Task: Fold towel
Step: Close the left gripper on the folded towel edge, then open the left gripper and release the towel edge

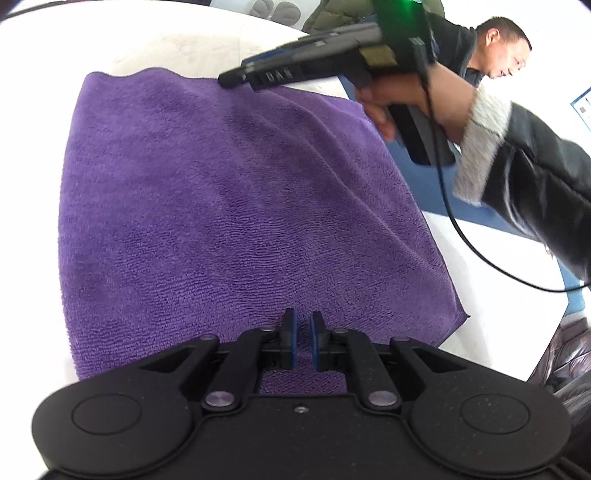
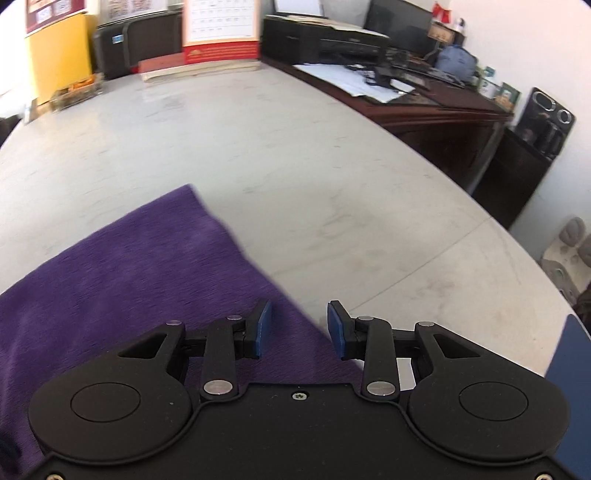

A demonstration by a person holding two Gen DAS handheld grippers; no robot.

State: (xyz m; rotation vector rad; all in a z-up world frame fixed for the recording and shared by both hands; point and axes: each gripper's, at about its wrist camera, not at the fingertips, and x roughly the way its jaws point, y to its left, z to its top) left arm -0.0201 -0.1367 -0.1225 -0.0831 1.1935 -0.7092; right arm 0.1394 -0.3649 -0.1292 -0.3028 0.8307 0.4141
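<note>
Towel: purple towel flat beneath both tongs.
Left gripper: fingers narrowly parted, pinching nothing.
Right gripper: spread over towel's edge.

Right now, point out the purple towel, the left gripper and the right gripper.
purple towel [image 1: 221, 192]: left wrist view, middle of the spread cloth.
left gripper [image 1: 302, 338]: left wrist view, narrow gap between its blue fingers.
right gripper [image 2: 299, 330]: right wrist view, wide gap between its fingers, over the towel's edge.

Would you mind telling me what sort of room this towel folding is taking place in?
Most likely an office. Beyond the pale table with the purple towel stand a dark wooden desk strewn with papers, a printer and a wall calendar.
</note>
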